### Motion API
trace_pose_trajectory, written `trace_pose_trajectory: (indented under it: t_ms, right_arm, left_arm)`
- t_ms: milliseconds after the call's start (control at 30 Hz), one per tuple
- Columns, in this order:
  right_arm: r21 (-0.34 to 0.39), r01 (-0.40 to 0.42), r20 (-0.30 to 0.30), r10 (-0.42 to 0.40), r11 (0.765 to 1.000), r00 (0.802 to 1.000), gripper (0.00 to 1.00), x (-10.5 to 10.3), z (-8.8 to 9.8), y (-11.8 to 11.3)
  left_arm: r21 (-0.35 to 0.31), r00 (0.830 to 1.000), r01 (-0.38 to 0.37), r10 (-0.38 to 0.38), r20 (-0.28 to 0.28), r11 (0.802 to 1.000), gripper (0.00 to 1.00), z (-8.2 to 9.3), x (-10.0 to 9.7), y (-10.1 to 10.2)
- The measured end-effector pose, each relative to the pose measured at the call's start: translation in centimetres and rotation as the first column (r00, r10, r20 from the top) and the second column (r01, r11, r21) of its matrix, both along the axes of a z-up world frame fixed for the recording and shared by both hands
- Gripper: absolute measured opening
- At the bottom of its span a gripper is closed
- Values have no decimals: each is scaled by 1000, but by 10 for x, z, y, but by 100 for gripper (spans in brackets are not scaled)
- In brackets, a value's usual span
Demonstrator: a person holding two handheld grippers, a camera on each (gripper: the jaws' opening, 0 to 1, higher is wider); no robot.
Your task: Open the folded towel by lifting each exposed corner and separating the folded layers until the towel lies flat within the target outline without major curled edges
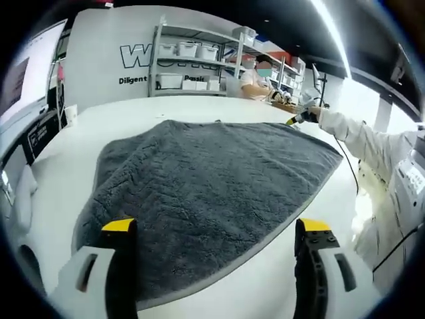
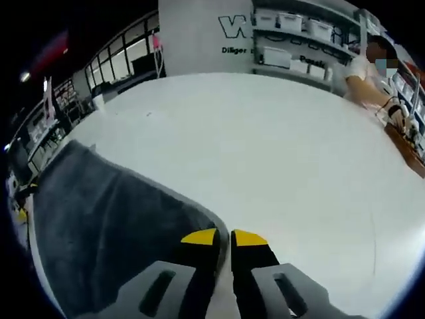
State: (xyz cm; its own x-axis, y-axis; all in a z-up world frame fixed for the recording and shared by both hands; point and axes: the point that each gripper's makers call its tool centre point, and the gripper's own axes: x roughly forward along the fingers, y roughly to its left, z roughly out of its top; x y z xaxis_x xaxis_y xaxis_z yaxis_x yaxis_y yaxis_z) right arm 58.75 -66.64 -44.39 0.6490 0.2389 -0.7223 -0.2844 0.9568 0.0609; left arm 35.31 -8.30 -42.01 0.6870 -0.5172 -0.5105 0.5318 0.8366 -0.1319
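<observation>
1. Left gripper view: one dark grey towel (image 1: 206, 193) lies spread across the white table (image 1: 133, 116), its pale-edged near hem running between the jaws.
2. The left tool (image 1: 216, 229) is spread wide, jaws well apart above the towel's near edge, pinching nothing.
3. At the towel's far right corner, the right tool (image 1: 300, 118) shows small, with a white sleeve (image 1: 362, 143) behind it.
4. Right gripper view: the right tool (image 2: 224, 237) has its yellow-tipped jaws nearly pressed together right at the towel's corner (image 2: 199, 212); I cannot tell whether cloth is caught between them.
5. Here the towel (image 2: 106, 226) runs off to the left, bare table (image 2: 279, 146) ahead.
6. Beyond: a shelf rack (image 1: 192, 63) with white bins, and one seated person (image 1: 255, 80).
</observation>
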Motion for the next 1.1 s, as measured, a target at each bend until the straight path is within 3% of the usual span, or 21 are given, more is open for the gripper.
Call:
trace_pose_trajectory:
  t_ms: [233,500,900,1100]
  right_arm:
    - [-8,-16,-6,16,1000,1000,0,-1,0,2]
    - [-68,-85,-13,84,994,996,0,-4,-1,6]
    - [-78,-91,-9,90,993,996,0,-7,-2,8]
    - [-162,-126,9,129,979,992,0,-4,-2,7]
  left_arm:
    - [1,1000,-2,2,2,1000,96,1,-1,0]
    - [0,1000,-1,1,11,1000,96,3,-2,1]
    - [-2,1000,-5,5,15,1000,96,4,-5,-1]
    - [0,1000,-10,10,20,1000,95,6,-5,0]
